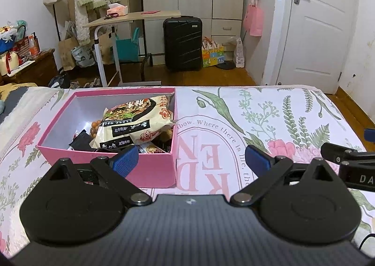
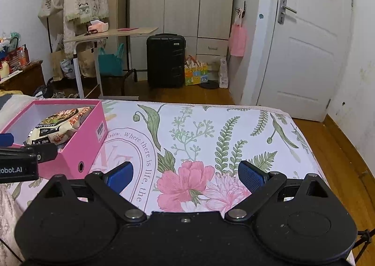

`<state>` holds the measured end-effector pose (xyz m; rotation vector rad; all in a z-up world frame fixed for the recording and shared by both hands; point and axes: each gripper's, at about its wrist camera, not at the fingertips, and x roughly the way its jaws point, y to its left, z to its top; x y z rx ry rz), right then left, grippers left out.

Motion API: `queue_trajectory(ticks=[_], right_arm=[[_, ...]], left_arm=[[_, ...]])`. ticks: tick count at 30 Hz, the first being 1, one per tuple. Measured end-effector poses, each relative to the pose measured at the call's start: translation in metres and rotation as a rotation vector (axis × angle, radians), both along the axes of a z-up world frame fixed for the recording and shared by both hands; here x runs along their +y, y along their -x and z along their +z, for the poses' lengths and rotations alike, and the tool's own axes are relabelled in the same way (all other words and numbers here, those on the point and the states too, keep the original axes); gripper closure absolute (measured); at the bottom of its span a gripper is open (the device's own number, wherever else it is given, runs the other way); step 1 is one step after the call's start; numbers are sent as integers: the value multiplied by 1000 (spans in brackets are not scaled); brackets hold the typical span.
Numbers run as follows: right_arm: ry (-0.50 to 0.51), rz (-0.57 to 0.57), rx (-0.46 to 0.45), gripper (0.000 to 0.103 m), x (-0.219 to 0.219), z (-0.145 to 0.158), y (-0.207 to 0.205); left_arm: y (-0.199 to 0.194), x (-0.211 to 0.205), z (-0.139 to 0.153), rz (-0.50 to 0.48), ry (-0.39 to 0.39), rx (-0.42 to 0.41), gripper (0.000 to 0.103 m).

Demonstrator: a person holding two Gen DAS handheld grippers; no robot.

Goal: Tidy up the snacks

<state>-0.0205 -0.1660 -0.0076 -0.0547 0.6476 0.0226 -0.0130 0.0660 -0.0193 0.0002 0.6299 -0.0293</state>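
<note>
Pink box (image 1: 150,167) on the bed's left already stuffed with snack packets (image 1: 138,120), nothing loose left on the bedspread (image 2: 211,130), left tool (image 1: 191,160) and right tool (image 2: 185,175) both spread wide, empty.

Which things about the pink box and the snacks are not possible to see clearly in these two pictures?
- Left wrist view: snacks under the noodle bag are mostly covered by it.
- Left wrist view: the pink box near wall is partly behind the left claw.
- Right wrist view: the box barcode label is too small to read.
</note>
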Motion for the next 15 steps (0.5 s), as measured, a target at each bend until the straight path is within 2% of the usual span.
queue_trajectory(ticks=[15], right_arm=[[-8,10,33,5,1,-5,-5]], left_arm=[[1,1,0,17,-7,-5,4]])
